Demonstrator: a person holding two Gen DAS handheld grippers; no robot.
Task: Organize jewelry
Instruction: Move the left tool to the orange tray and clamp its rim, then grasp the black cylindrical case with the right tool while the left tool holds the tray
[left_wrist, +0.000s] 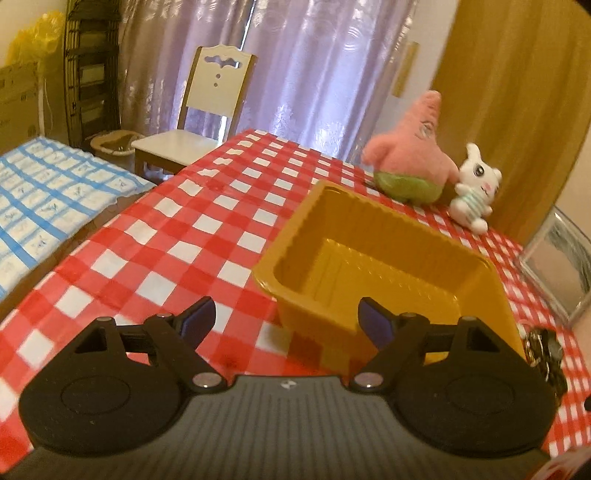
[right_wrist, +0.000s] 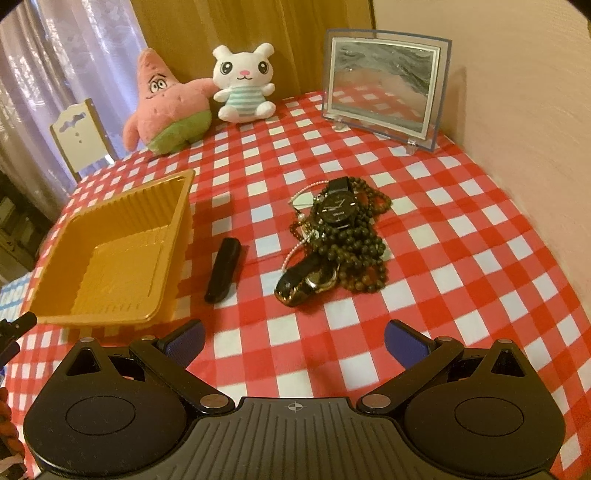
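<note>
1. Blue-padded and spread wide with nothing between its pads, the right tool (right_wrist: 293, 341) hangs over the checked tabletop (right_wrist: 461, 258), tipped down toward it.
2. The left tool (left_wrist: 286, 321) is spread wide too and empty; its right finger shows in front of the near wall of the yellow plastic tray (left_wrist: 369, 258), though whether it touches I cannot tell.
3. The jewelry pile (right_wrist: 340, 236) lies straight ahead of the right tool, slightly to its right, near but apart: two wristwatches, dark bead strands and a thin pearl string tangled together.
4. The pile's long axis runs away from the right tool, the gold-cased watch (right_wrist: 306, 280) at its near end.
5. A slim black case (right_wrist: 223, 269) lies between pile and tray, lengthwise along the same direction.
6. The tray is empty and sits left of the pile, so nothing looks sorted yet.
7. The right hand is nearer the pile, the left nearer the tray; a pick probably falls to the right.
</note>
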